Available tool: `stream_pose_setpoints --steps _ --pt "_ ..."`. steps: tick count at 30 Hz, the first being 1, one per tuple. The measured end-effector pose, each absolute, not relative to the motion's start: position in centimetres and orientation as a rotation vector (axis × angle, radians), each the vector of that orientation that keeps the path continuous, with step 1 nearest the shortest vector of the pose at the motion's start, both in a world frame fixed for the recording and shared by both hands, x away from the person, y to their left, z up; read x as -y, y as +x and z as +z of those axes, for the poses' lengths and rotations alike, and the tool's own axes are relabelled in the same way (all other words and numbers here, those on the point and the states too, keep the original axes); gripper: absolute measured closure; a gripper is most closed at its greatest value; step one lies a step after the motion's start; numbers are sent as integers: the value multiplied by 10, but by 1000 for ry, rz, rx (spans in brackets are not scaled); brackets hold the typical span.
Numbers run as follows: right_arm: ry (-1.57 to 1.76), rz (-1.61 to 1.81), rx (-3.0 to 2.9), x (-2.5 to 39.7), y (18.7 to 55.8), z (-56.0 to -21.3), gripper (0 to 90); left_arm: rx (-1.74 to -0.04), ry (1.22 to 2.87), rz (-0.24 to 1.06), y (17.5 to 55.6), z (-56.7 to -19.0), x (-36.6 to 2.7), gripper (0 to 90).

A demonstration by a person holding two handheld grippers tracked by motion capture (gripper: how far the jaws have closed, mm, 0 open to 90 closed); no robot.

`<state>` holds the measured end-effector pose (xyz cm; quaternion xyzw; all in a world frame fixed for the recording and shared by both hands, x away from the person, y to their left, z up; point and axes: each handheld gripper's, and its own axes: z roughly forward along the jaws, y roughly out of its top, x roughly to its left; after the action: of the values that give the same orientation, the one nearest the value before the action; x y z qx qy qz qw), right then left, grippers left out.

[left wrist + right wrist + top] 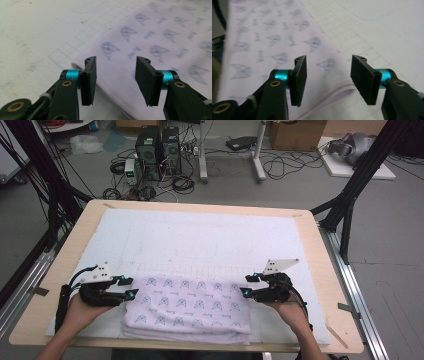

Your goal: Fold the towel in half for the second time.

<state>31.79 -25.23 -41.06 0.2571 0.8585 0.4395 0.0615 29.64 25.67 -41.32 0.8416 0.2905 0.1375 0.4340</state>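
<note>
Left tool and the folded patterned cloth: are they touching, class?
Cannot tell. In the left gripper view the left tool stands open over the folded patterned cloth; no contact or gap shows plainly.

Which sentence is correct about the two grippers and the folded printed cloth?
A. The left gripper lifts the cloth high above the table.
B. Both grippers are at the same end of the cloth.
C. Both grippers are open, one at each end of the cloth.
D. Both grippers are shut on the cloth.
C: the left gripper and the right gripper sit at opposite ends of the folded cloth, and each gripper view shows a clear gap between the jaws.

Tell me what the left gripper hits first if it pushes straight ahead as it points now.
Most likely the folded cloth: the left gripper has its open jaws straddling the cloth's near edge, pointing across it. Height above the cloth is hard to judge.
</note>
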Motion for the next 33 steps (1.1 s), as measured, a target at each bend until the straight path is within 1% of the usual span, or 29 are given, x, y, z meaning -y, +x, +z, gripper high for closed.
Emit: stream_pose_setpoints --steps 4,7,9,10,12,13,15,16,17,18,22,26,29,33 --pt "864 1300 -2583 254 331 -421 393 -778 2093 327 319 -422 -250 439" --pt "897 1242 -2606 253 337 -428 361 -795 2141 304 331 -432 -242 416" --pt "923 1211 -2626 253 339 -434 360 -812 2174 280 334 -438 -240 406" --pt "925 1210 -2633 253 339 -436 377 -807 2178 283 334 -440 -240 410" --pt "906 1203 -2672 252 336 -441 450 -777 2173 285 330 -441 -239 506" --pt "894 1199 -2687 251 335 -443 467 -767 2175 297 328 -440 -238 543" --pt "881 1229 -2704 250 332 -443 613 -747 2174 298 325 -440 -237 648" --pt "875 1226 -2708 250 332 -443 642 -751 2165 304 324 -440 -237 694" --pt "864 1242 -2721 249 332 -443 712 -754 2161 304 323 -440 -237 724" --pt "850 1261 -2739 249 332 -443 742 -758 2149 301 322 -440 -238 748" --pt "839 1267 -2740 249 333 -439 786 -778 2122 303 320 -438 -237 788" --pt "836 1295 -2698 253 339 -429 792 -780 2100 333 326 -428 -233 794" --pt "832 1279 -2663 255 349 -415 793 -794 2071 381 338 -415 -229 794" --pt "856 1254 -2585 258 374 -393 790 -823 2043 438 366 -401 -222 794"
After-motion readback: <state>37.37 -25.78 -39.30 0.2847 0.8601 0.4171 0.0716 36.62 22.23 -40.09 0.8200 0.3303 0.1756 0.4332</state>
